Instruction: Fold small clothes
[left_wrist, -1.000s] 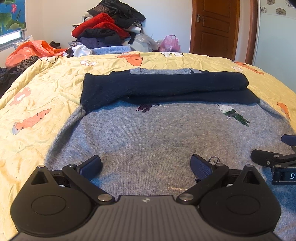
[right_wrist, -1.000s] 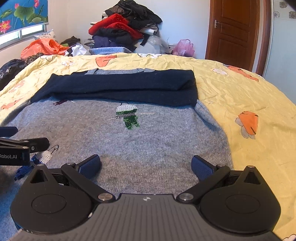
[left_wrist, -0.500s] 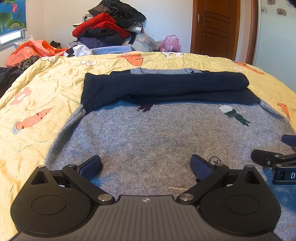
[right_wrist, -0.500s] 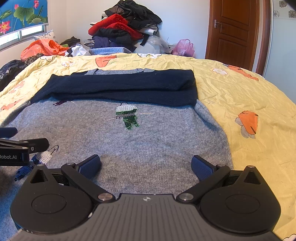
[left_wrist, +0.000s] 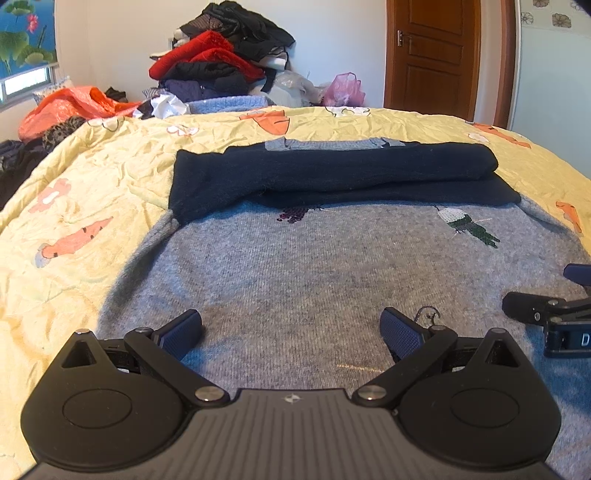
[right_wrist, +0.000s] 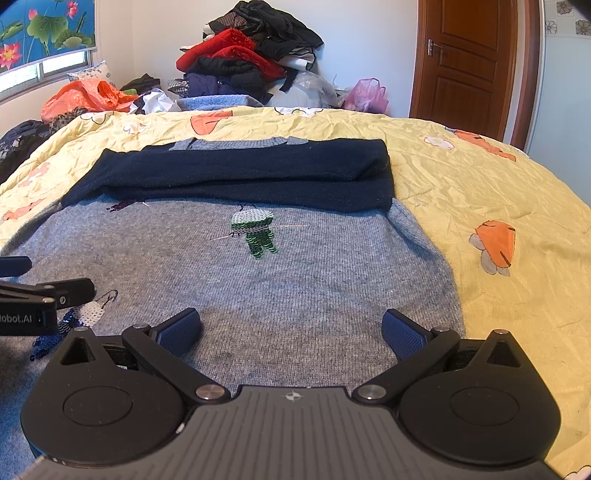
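A grey knit sweater (left_wrist: 314, 266) with small beaded figures lies flat on the bed; it also shows in the right wrist view (right_wrist: 295, 280). Its dark navy sleeves (left_wrist: 332, 173) are folded across the chest; they also show in the right wrist view (right_wrist: 243, 173). My left gripper (left_wrist: 291, 332) is open and empty, low over the sweater's near hem on the left. My right gripper (right_wrist: 291, 330) is open and empty over the near hem on the right. Each gripper shows at the edge of the other's view: the right one (left_wrist: 546, 314), the left one (right_wrist: 44, 295).
The bed has a yellow quilt (left_wrist: 92, 192) with carrot prints, also in the right wrist view (right_wrist: 498, 192). A heap of clothes (left_wrist: 221, 62) and an orange bag (left_wrist: 70, 107) lie beyond the far edge. A wooden door (left_wrist: 432, 55) stands at the back right.
Both grippers have barely moved; the views are nearly the same. Both stay open over the sweater's hem.
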